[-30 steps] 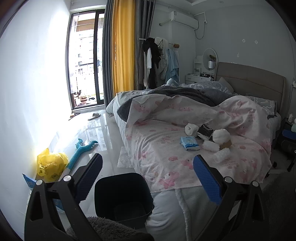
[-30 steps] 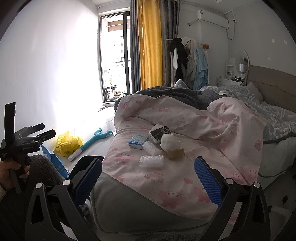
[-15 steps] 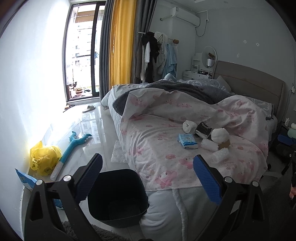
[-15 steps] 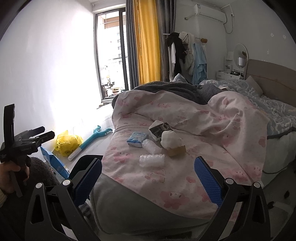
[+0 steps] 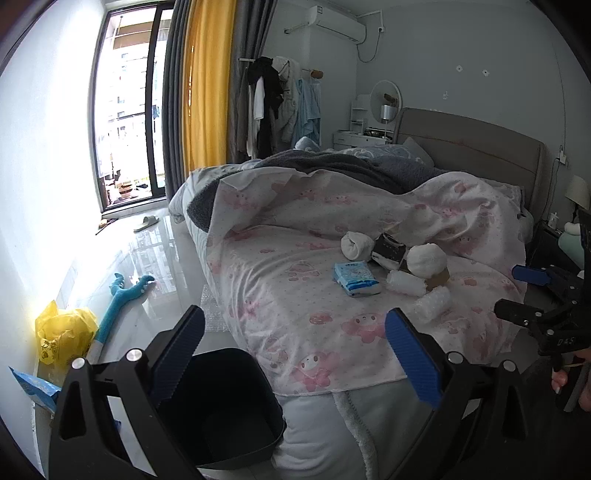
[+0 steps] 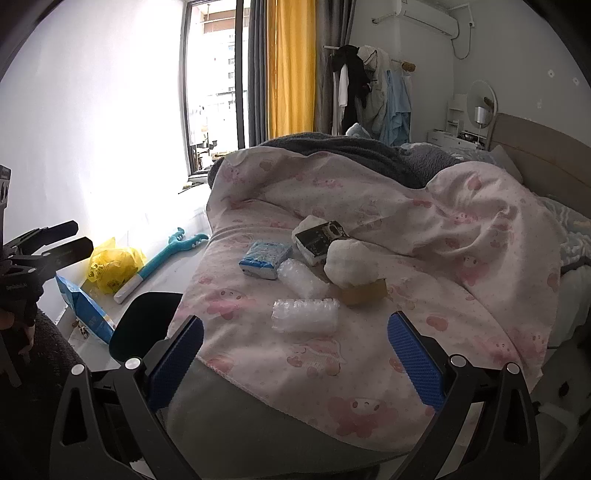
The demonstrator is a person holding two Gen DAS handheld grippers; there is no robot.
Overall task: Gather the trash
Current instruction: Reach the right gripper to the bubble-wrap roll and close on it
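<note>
both tongs are spread wide and hold nothing: the left gripper (image 5: 295, 354) hangs over the corner of the bed (image 5: 369, 413), above the dark bin (image 5: 229, 406) on the floor beside the bed, and the right gripper (image 6: 295, 354) hangs over the bed's foot edge. the trash lies on the bed's pink cover, ahead of both and touched by neither: a bubble-wrap roll (image 6: 306, 314) nearest the right gripper, then another roll (image 6: 301, 275), a blue tissue pack (image 6: 265, 259), a white wad (image 6: 349, 264) on a cardboard piece (image 6: 365, 292), and a dark box (image 6: 320, 242).

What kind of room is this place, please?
Most likely a home bedroom: a bed with a padded headboard, clothes on a rail, and an air conditioner on the wall.
</note>
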